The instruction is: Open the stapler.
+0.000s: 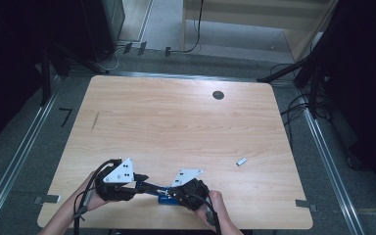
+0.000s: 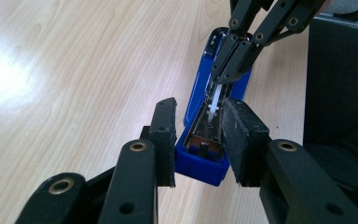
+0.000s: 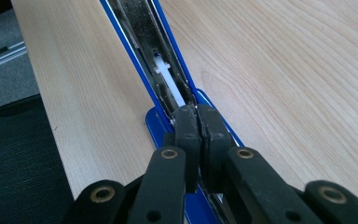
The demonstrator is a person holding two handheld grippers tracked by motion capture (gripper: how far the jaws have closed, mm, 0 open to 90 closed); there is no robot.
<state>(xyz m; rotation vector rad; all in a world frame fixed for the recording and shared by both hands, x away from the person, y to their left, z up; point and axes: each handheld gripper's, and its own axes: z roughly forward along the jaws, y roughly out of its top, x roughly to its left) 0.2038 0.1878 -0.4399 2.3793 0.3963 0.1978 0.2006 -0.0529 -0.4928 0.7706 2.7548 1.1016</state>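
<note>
While the wooden table (image 1: pixel 176 122) spreads wide under the high camera, all the action sits at its near edge, where two hands come up from the bottom. Left gripper (image 1: pixel 142 182) first: from its own view, the jaws straddle the near end of a blue stapler (image 2: pixel 205 163), one pad (image 2: pixel 165 135) on each side of the blue body, pressed against it and grasping it. Right gripper (image 1: pixel 172 192) next, meeting the left one over that same stapler (image 1: pixel 162 194) low in the high view. Along its own jaws, the pads (image 3: pixel 186 135) are clenched together, tip to tip, right over the open metal channel (image 3: pixel 144 28) of the stapler (image 3: pixel 156 121). From the left gripper view those closed tips (image 2: pixel 223 77) pinch the end of a thin white piece (image 2: pixel 214 105) standing in the channel; the same white piece (image 3: pixel 168 79) lies just beyond the tips in the right gripper view. Smaller still: a round dark hole (image 1: pixel 218 95) near the table's far edge, and a tiny pale object (image 1: pixel 242 161) lying well apart to the right.
</note>
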